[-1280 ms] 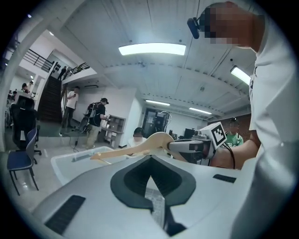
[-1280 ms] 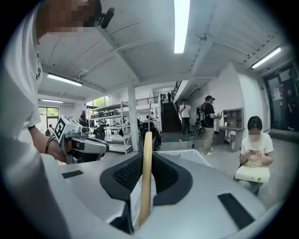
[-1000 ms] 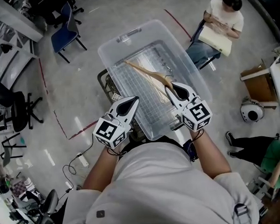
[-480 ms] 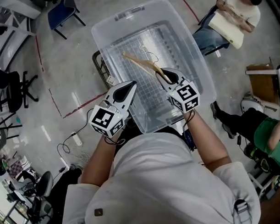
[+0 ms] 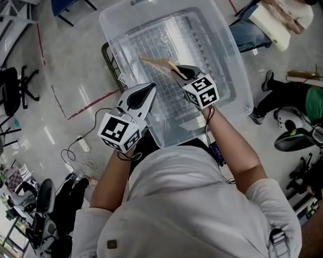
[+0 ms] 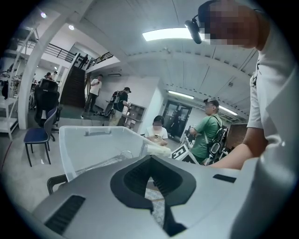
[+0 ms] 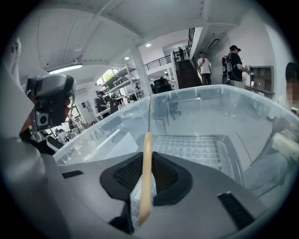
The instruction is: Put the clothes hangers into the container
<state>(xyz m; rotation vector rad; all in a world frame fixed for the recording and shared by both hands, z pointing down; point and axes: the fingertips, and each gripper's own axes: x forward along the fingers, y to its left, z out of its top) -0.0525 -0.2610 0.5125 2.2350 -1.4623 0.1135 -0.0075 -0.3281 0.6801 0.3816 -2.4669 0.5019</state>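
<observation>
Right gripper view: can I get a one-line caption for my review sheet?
Right gripper shut on a wooden clothes hanger, held edge-on and pointing into the clear plastic container.

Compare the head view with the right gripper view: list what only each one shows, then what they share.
Head view only: the marker cube on the right gripper, the whole outline of the clear container, a red line on the floor. Right gripper view only: the jaws closed on the wooden hanger seen edge-on, a staircase behind. Shared: that hanger held over the container's grid floor.
</observation>
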